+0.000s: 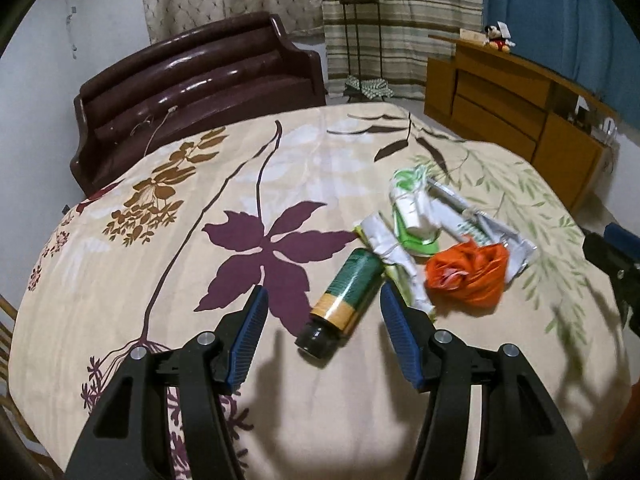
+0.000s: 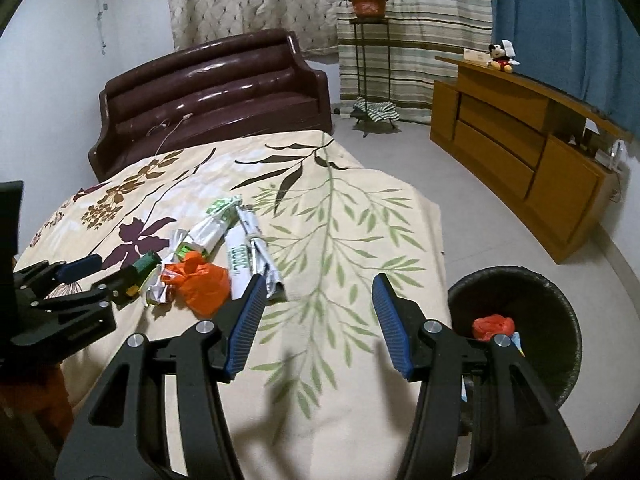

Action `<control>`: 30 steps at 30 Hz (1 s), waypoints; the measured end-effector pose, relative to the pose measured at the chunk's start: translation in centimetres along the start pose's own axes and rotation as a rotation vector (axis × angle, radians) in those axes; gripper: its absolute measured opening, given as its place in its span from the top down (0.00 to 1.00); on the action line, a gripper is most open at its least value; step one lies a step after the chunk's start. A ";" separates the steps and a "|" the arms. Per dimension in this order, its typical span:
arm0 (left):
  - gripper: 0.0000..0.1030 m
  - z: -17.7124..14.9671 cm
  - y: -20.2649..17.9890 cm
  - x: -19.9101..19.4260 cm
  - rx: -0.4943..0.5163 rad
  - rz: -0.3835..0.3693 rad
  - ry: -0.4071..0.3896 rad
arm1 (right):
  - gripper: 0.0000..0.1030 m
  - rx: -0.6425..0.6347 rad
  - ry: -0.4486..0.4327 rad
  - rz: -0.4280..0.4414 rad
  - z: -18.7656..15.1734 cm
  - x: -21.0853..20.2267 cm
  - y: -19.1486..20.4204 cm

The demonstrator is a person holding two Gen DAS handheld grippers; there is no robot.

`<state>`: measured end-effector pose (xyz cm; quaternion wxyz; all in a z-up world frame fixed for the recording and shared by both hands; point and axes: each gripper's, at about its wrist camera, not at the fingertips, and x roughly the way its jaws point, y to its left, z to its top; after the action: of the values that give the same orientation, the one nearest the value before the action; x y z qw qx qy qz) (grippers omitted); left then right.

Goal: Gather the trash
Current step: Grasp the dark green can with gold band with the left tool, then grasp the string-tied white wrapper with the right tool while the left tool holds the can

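Trash lies heaped on the floral-print bedspread (image 1: 160, 240) near the bed's right edge: long white and green paper wrappers (image 1: 420, 208), a crumpled orange plastic bag (image 1: 468, 276), and a green cylindrical bottle with a black cap (image 1: 344, 300). Beside the bed stands a round black bin (image 2: 560, 320) holding orange scrap. Left gripper (image 1: 324, 300) jaws are released, straddling the bottle; right gripper (image 2: 318, 292) jaws are released over bare bedspread.
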<state>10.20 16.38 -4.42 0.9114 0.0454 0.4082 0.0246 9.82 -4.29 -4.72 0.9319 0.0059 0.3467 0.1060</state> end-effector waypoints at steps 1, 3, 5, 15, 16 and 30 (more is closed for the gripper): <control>0.44 0.0 0.0 0.2 0.003 -0.007 0.006 | 0.48 -0.003 0.003 0.000 0.0 0.1 0.2; 0.44 0.1 0.1 0.7 0.009 -0.020 0.011 | 0.48 -0.010 0.009 0.001 0.1 0.5 0.6; 0.44 0.4 0.0 1.3 0.027 -0.036 0.016 | 0.47 -0.016 0.015 0.002 0.1 0.8 1.0; 0.61 0.6 0.9 3.2 0.013 -0.116 0.064 | 0.47 -0.046 0.039 0.015 1.0 2.4 2.2; 0.64 0.6 1.0 3.2 0.011 -0.122 0.061 | 0.47 -0.050 0.041 0.014 1.1 2.6 2.3; 0.76 1.0 3.9 2.7 -0.087 -0.128 0.036 | 0.47 -0.115 0.105 0.021 3.1 6.8 4.0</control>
<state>12.72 20.42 -5.40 0.9047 -0.0207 0.4252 -0.0151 16.08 1.16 -6.45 0.9101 -0.0497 0.3883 0.1359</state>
